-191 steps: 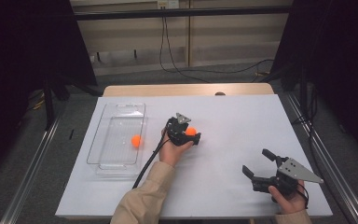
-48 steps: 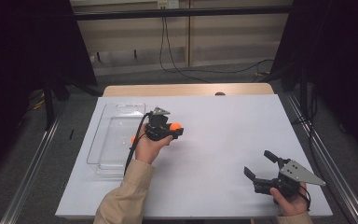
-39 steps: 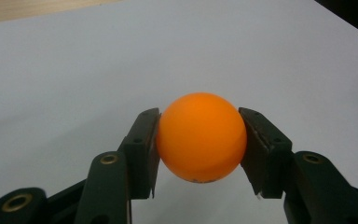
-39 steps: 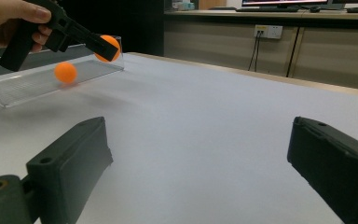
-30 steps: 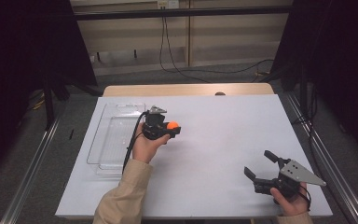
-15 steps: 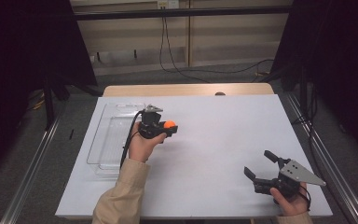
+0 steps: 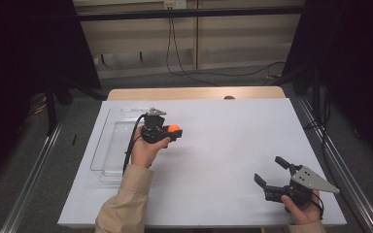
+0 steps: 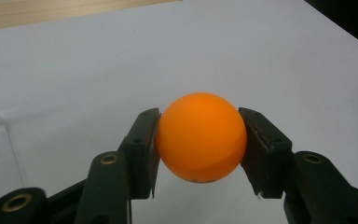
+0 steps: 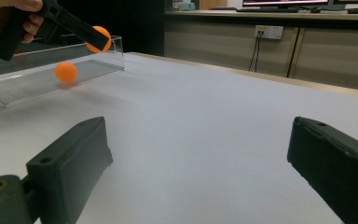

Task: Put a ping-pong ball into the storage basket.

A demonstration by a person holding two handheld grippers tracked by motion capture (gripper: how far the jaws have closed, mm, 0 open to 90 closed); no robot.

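Observation:
My left gripper [image 7: 174,131] is shut on an orange ball [image 7: 174,128], held above the white table by the right wall of a clear plastic tray [image 7: 108,145]. In the left gripper view both pads press the ball's [image 8: 200,137] sides. The right gripper view shows that gripper [image 9: 91,39] and its ball [image 9: 101,36] over the tray's [image 9: 32,81] near wall, with a second orange ball [image 9: 66,72] lying inside. My right gripper [image 7: 268,170] stays low at the table's front right, open with nothing between its black fingers [image 9: 72,161].
A white sheet [image 7: 233,136] covers the table, with a bare wooden strip [image 7: 194,93] at its far edge. Cables [image 7: 189,68] hang down the wall behind, and dark curtains stand at both sides. A metal rail [image 7: 342,170] runs along the right.
My left hand has carried the orange ball leftward from mid-table to the tray's right wall, with only a small drift in the last second. The right gripper has not moved.

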